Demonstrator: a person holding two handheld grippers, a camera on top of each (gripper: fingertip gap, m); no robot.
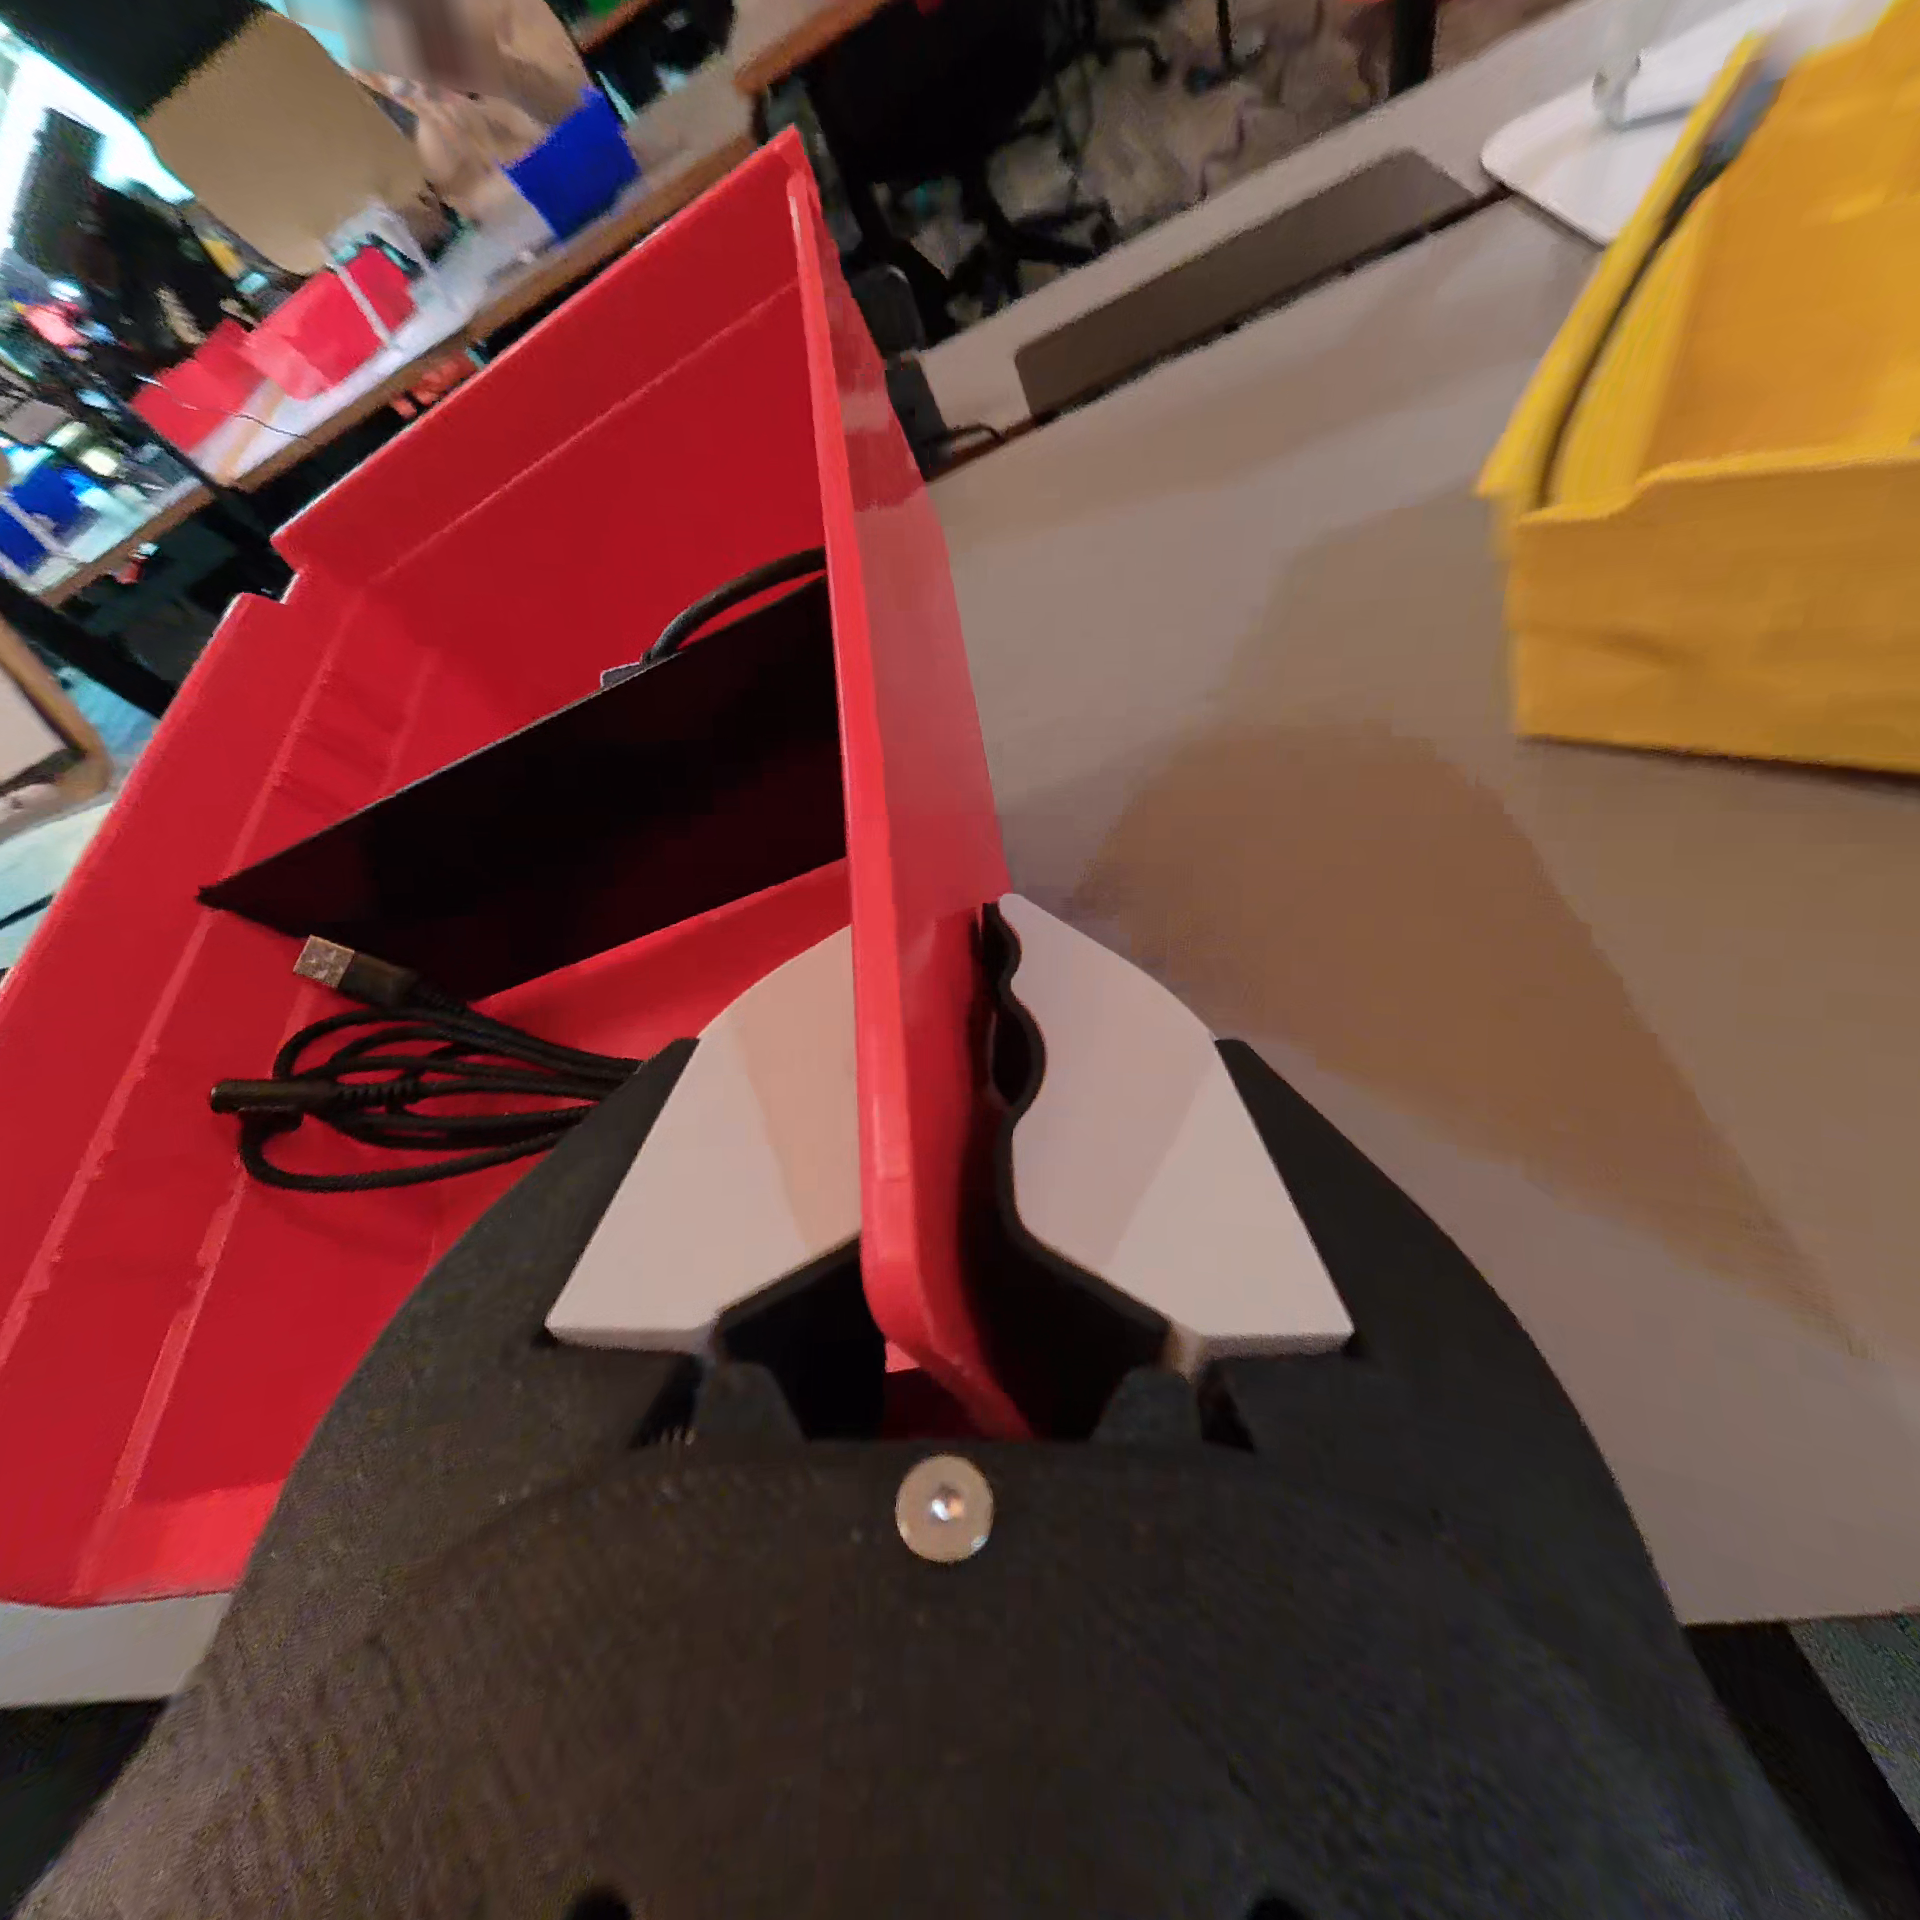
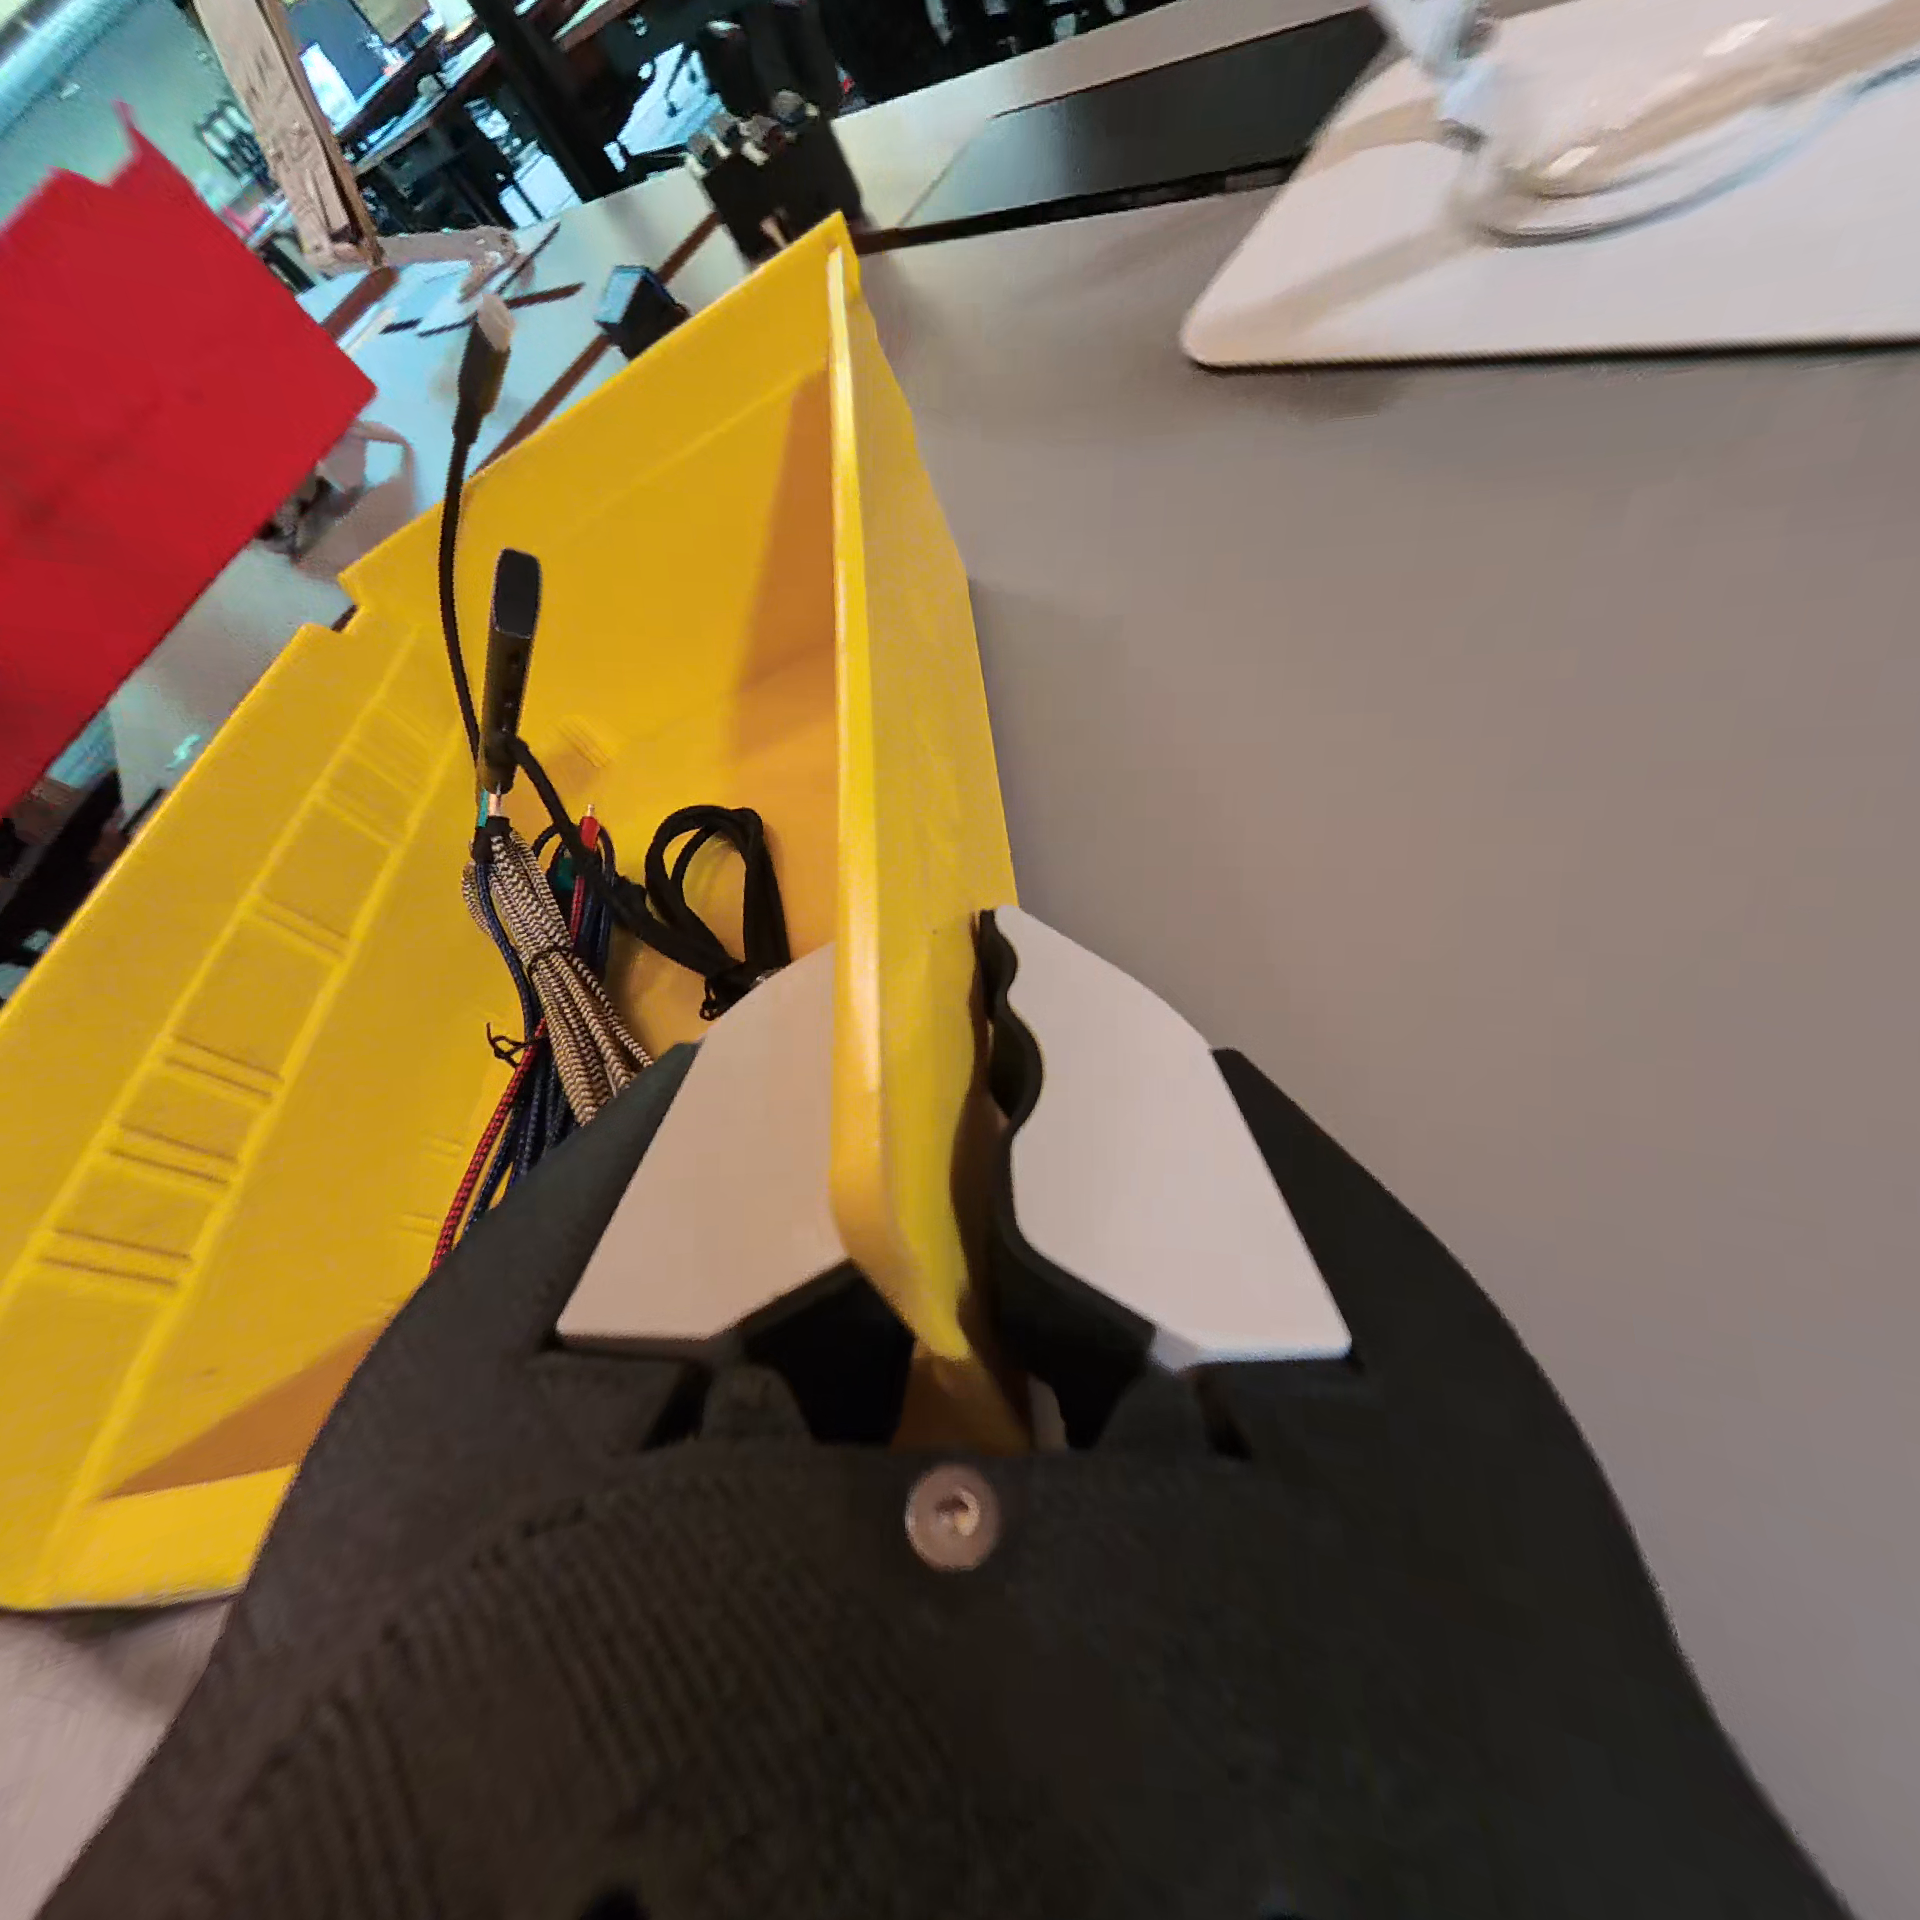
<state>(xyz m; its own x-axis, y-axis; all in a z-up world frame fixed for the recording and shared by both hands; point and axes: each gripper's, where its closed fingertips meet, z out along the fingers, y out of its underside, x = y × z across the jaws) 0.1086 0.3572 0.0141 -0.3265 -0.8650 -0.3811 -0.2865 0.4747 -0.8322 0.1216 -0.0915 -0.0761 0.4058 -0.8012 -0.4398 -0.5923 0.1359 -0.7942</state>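
My left gripper (image 1: pixel 920 940) is shut on the right side wall of a red plastic bin (image 1: pixel 582 540), one finger inside and one outside. The red bin holds a flat black panel (image 1: pixel 561 821) and a coiled black cable (image 1: pixel 416 1091). My right gripper (image 2: pixel 909 935) is shut on the right side wall of a yellow plastic bin (image 2: pixel 665 582) in the same way. The yellow bin holds a bundle of braided cables (image 2: pixel 561 966), a coiled black cable (image 2: pixel 717 883) and a black stick-shaped plug (image 2: pixel 509 644) standing up. Both bins look tilted on the grey table (image 2: pixel 1455 831).
The yellow bin also shows in the left wrist view (image 1: pixel 1714 468) at the right; the red bin also shows in the right wrist view (image 2: pixel 135 436) at the left. A white flat base (image 2: pixel 1558 260) with a clear object lies at the back right. Other tables and chairs stand behind. The left gripper's tips are roughly 45 cm from the right gripper's.
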